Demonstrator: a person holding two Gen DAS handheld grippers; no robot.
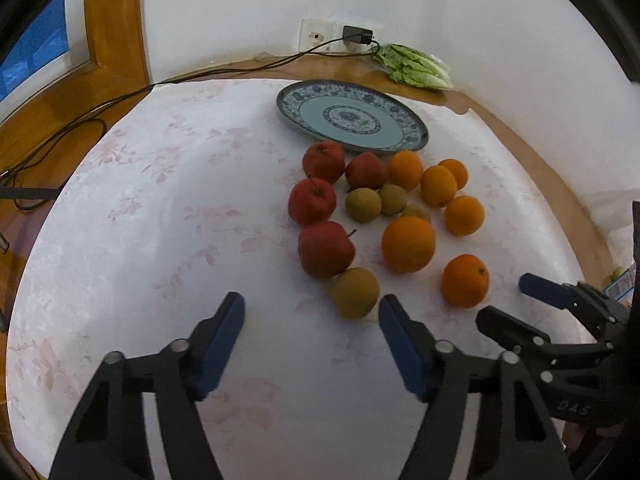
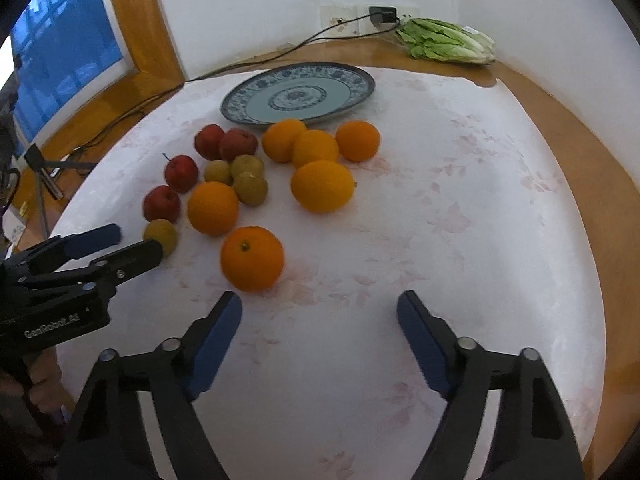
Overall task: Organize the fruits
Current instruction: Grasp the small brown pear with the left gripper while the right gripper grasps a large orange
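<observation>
My right gripper (image 2: 320, 312) hangs open over the tablecloth (image 2: 460, 240), nearest orange (image 2: 252, 258) just beyond, plate (image 2: 360, 88) empty.

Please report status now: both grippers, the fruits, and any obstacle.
Left gripper open, empty; right gripper open, empty. Fruits loose on tablecloth; plate bare. Nearest: pear, orange. Nothing in the way.

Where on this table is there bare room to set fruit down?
The plate is bare. Open cloth lies right of the oranges and left of the apples. It is crowded just below the plate, where the fruit clusters.
</observation>
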